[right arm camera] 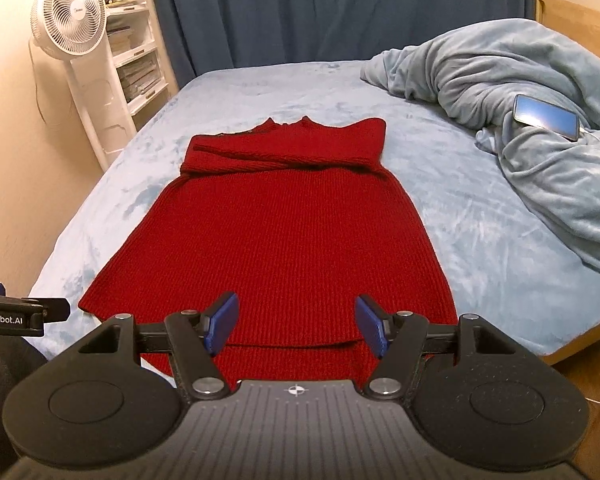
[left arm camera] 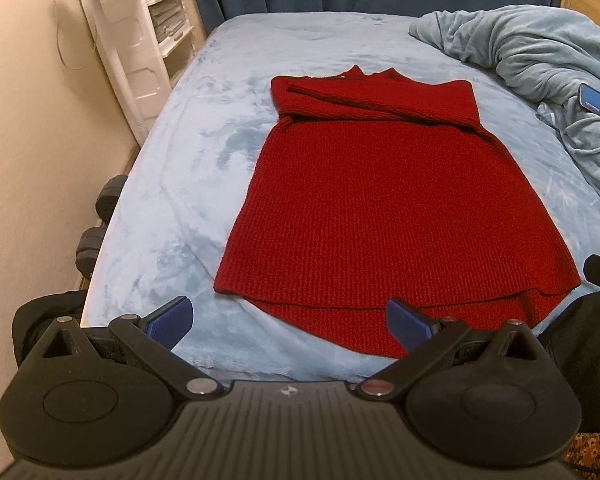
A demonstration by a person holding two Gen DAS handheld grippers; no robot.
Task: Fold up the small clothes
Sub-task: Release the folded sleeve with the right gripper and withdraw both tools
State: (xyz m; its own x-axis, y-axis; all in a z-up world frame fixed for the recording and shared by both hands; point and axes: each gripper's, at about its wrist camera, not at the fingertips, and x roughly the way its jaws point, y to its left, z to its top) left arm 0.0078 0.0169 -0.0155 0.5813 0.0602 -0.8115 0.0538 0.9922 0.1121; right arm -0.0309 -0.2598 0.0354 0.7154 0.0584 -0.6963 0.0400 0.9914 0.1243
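Bed with pale blue plush cover carries everything; crumpled blanket far right, phone on it. Red knit sweater lies flat mid-bed, sleeves folded across chest, hem nearest, likely ready for bottom-up fold. Left tongs and right tongs apart, empty, over hem.

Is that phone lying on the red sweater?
No, the phone rests on the rumpled blue blanket at the right of the bed, well apart from the red sweater.
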